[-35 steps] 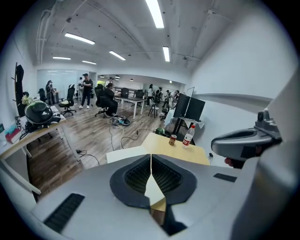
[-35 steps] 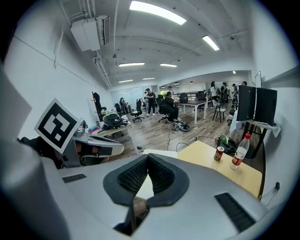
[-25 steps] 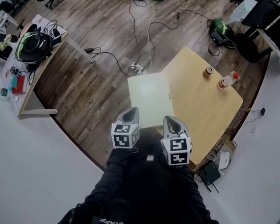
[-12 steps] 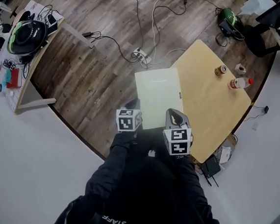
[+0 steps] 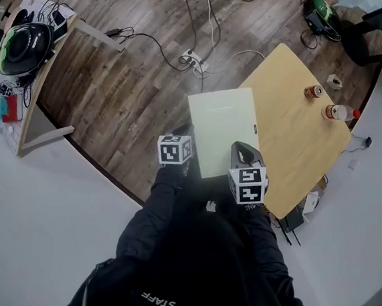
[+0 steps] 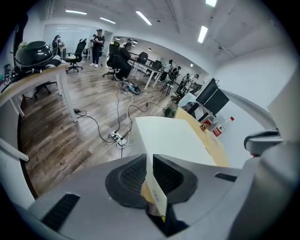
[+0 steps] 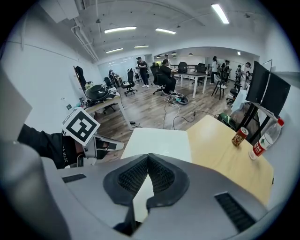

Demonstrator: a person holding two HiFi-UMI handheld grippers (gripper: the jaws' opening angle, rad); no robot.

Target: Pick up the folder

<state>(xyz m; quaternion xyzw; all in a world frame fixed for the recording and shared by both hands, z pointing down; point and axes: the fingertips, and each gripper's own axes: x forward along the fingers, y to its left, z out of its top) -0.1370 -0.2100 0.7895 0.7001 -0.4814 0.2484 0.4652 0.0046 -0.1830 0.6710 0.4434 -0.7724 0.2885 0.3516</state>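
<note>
Left claw (image 6: pixel 149 161) is clamped on the near edge of the pale green folder (image 6: pixel 168 140), whose thin edge runs between its ribbed pads. Right claw (image 7: pixel 148 161), just to the left one's right, pinches the same near edge, with the sheet passing down between its closed jaws. The folder stretches flat away from both claws. Its right part lies over the edge of a tan wooden table (image 5: pixel 292 145) and its left part hangs over the plank floor (image 5: pixel 122 102). Well beyond the right claw, a drinks can (image 7: pixel 240 136) and a plastic bottle (image 7: pixel 265 138) stand on the table's far side. Past the folder's far edge a power strip (image 5: pixel 193 62) lies on the floor.
</note>
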